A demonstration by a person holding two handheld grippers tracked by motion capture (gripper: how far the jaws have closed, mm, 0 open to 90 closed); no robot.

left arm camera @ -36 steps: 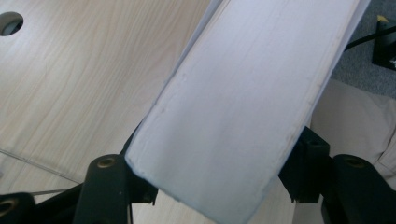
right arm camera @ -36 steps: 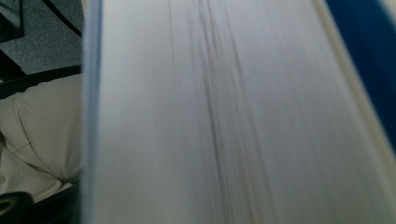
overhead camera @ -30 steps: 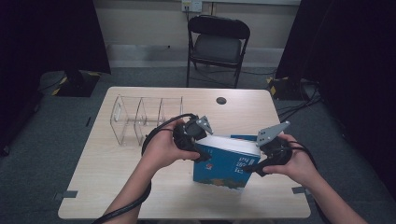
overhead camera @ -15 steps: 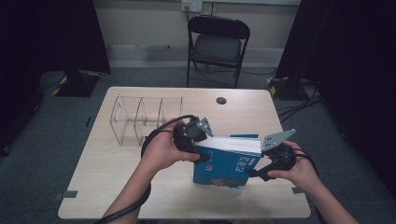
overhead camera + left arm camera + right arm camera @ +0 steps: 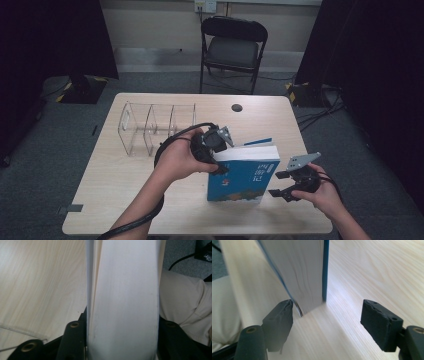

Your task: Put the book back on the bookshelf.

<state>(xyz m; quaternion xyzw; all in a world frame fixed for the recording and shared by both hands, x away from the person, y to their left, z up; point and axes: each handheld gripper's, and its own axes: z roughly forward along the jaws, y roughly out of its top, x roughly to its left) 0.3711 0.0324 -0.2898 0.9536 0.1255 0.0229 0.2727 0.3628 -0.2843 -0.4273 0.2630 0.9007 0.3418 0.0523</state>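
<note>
You are working with one book, and it is standing upright on its lower edge on the surface, near the front edge and a little right of the middle. Its blue cover is facing you; there is white writing on the cover, but it is too small to read. The white page block is facing up.

Your left gripper is coming in at the book's upper left corner. Its fingers are pinching the book across its thickness, one on each cover, and they have just been closing further onto it. In the left gripper view the page block is running up between the two black fingers.

Your right gripper is sitting low, just beside the book's lower right corner, close to the front right corner of the surface. Its fingers are spread and have just been opening. In the right gripper view the book's bottom corner is standing between them: the left finger is just beside the cover, the right one is well apart from it, and neither is pressing on the book.

One clear plastic rack with three compartments is sitting toward the back left of the surface, empty. One small dark round spot is showing near the back edge. One black folding chair is standing behind the surface.
</note>
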